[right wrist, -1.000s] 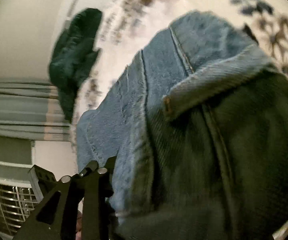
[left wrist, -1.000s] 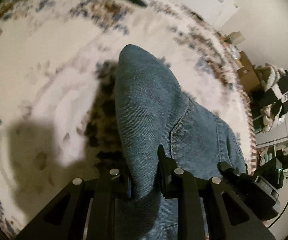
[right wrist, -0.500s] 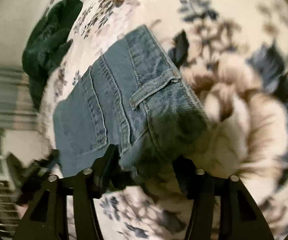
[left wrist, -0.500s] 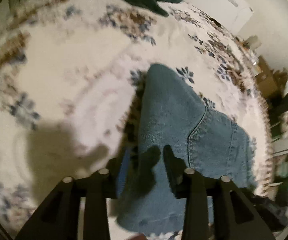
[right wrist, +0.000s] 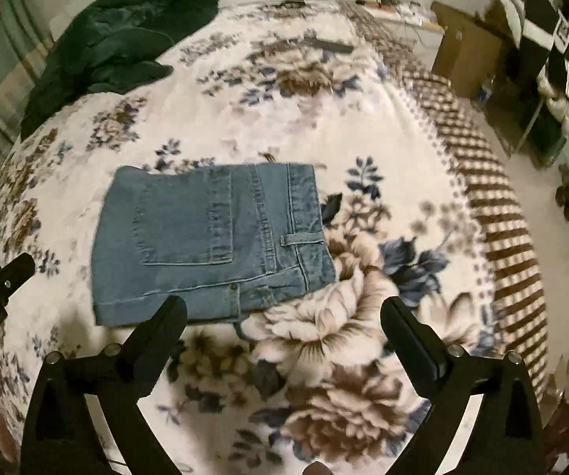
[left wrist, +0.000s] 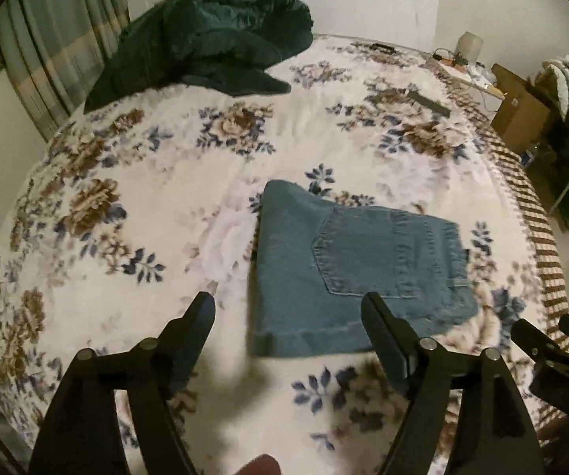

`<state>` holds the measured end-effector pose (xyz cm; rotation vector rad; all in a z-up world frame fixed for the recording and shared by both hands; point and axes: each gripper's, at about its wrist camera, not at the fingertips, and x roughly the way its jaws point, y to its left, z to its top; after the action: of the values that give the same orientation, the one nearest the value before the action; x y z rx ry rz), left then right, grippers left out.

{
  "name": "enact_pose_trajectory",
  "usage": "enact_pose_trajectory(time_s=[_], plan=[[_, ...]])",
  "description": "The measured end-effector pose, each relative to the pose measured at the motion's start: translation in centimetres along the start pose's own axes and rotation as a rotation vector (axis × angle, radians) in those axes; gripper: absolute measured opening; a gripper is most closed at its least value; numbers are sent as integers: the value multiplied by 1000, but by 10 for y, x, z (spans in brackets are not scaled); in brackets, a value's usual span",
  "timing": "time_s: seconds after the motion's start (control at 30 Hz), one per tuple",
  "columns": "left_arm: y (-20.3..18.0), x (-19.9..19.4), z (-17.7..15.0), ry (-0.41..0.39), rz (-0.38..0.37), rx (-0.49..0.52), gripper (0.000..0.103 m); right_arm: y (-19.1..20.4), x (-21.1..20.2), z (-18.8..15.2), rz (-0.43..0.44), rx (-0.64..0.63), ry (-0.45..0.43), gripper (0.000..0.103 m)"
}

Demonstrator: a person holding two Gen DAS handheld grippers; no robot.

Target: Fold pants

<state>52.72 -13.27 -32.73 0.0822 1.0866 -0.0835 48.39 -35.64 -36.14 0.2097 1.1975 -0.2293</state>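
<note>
Both tongs have let go of the denim and drawn back from it since the earlier frames, where the left pair pinched a fold of the cloth and the right pair was pressed close against the waistband; the pants (left wrist: 359, 277) now lie by themselves as a compact folded rectangle on the bed (left wrist: 146, 206). Going left to right, the left tongs (left wrist: 288, 312) hang above the near edge of the bundle with their jaws spread wide and nothing between them, one finger over bare blanket and the other over the near side of the denim, which reads as a release, not a fresh approach. Next comes the bundle itself, back pocket uppermost, a rolled hem along its near edge and the waistband with its belt loop toward the right, lying flat and fairly square, probably so it keeps its shape. On its right the right tongs (right wrist: 284, 316) are likewise spread and empty, just short of the near waistband corner and not touching it. At the far left of the bed sits a heap of dark green clothing (left wrist: 213, 39), well apart from the pants, likely waiting its turn or simply pushed aside to keep the folding area free. By my judgement the fold looks finished, with at most a small squaring of the edges left.
</note>
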Motion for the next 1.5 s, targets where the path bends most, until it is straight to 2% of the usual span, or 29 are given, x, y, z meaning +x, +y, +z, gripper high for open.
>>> enact_pose_trajectory(time_s=[0.2, 0.47, 0.77, 1.0, 1.3, 1.5], plan=[[-5, -78, -8, -58, 45, -12, 75, -3, -92, -15, 3, -16, -69, 100], [-8, -178, -29, -129, 66, -33, 75, -6, -211, -44, -3, -40, -174, 100], [1, -287, -67, -181, 53, -49, 75, -13, -359, -101, -1, -34, -287, 100], [7, -373, -100, -249, 41, -36, 75, -14, -475, -158, 17, -30, -377, 100], [13, -438, -143, -275, 14, 6, 75, -8, -587, -240, 5, -34, -456, 100], [16, -463, -161, -285, 22, -12, 75, -14, -638, -274, 7, -28, -491, 100]])
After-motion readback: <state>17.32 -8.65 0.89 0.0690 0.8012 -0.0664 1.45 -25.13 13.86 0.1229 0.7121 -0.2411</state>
